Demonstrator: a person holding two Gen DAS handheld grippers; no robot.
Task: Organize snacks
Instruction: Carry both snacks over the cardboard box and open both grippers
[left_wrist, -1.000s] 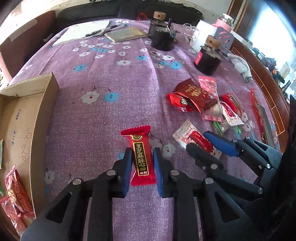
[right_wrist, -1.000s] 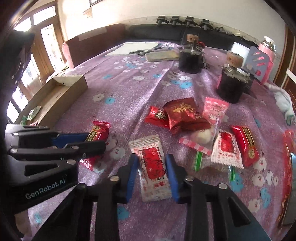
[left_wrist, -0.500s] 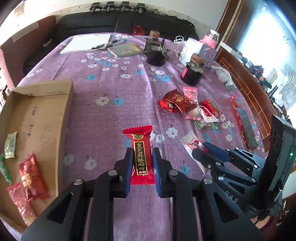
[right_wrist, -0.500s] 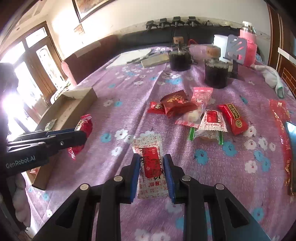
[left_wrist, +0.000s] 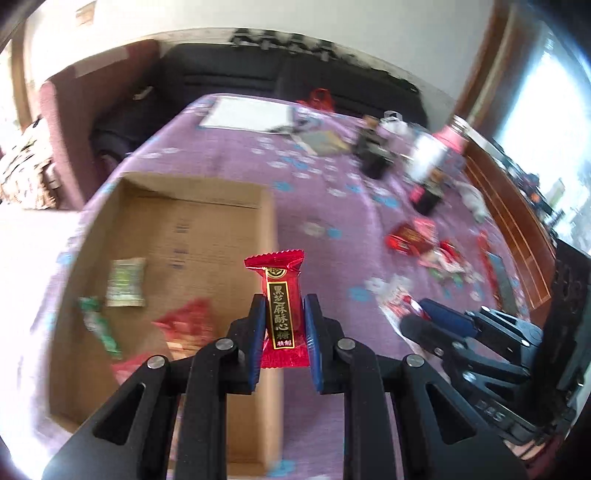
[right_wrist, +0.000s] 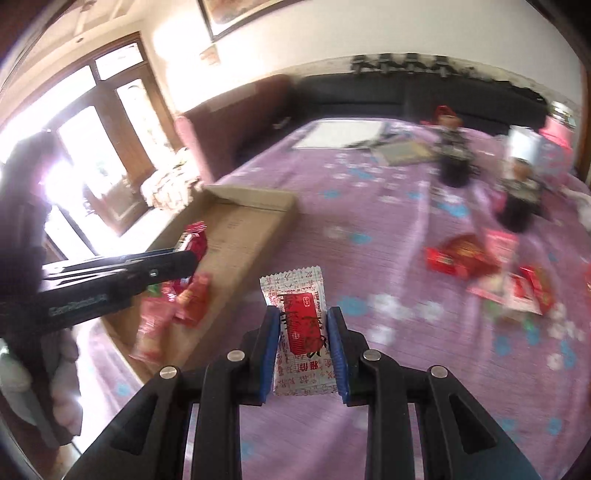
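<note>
My left gripper (left_wrist: 283, 302) is shut on a red candy packet (left_wrist: 280, 291) with a black and gold label, held in the air over the right wall of the open cardboard box (left_wrist: 199, 229). Inside the box lie a pale green packet (left_wrist: 125, 283), a green-and-white packet (left_wrist: 99, 326) and red packets (left_wrist: 184, 325). My right gripper (right_wrist: 303, 317) is shut on a white packet with a red label (right_wrist: 301, 325), lifted above the purple cloth to the right of the box (right_wrist: 243, 229). The left gripper (right_wrist: 122, 273) reaches over the box in the right wrist view.
A pile of loose snacks (right_wrist: 480, 269) lies on the flowered purple tablecloth (right_wrist: 369, 206) at the right. Dark jars (right_wrist: 456, 166), a pink flask (left_wrist: 452, 134), papers (left_wrist: 251, 116) and a notebook stand at the far side. A black sofa (left_wrist: 258, 85) runs behind the table.
Both grippers have risen and swung left toward the box, each carrying its packet. The left one has moved from over the cloth to over the box's edge.
</note>
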